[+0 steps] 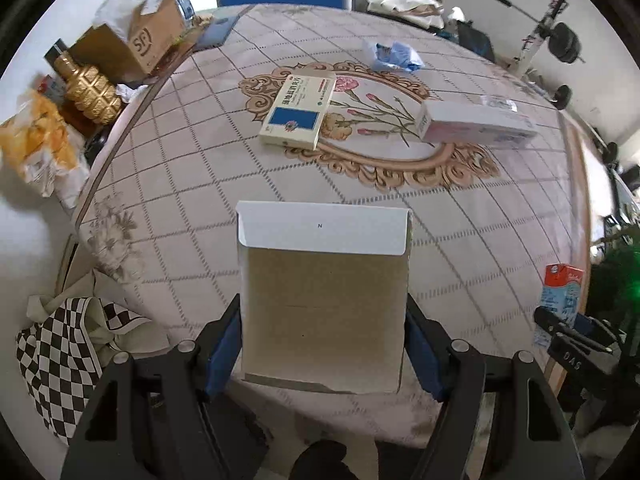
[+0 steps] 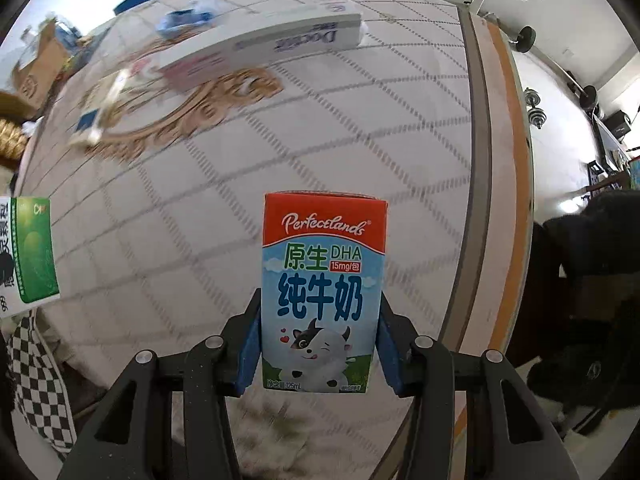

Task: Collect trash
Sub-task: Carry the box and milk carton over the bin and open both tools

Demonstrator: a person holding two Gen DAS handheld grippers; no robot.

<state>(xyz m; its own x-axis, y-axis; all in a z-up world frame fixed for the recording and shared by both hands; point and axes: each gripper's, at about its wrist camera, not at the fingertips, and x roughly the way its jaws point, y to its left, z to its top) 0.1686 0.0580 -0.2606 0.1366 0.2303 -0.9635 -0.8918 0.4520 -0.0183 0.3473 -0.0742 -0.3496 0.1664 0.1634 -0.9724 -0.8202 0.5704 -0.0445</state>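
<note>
The left tongs [image 1: 324,344] are clamped on a flat carton of plain brown card with a white flap at its far end [image 1: 322,292]. Their blue pads press its two long edges, so the carton sticks out ahead, flap foremost, above the worktop [image 1: 160,184], which wears a pale cloth printed with a grid and a floral medallion. The right tongs [image 2: 320,344] are clamped on a small red, white and blue milk carton with a cartoon cow [image 2: 323,292], gripped by its narrow sides near the base — a hold that keeps the printed face to the camera and the top free.

Both pieces of trash seem lifted clear of the cloth, presumably on their way to a bag; the black-and-white chequered fabric bag [image 1: 60,360] hanging at the near left edge of the worktop looks the likely place, though that is only a judgement.

More trash waits on the cloth: a cream medicine box with a blue panel [image 1: 298,110], a long white-and-pink box [image 1: 476,122] just beside it, and a crumpled blue wrapper [image 1: 394,56] further back.
</note>
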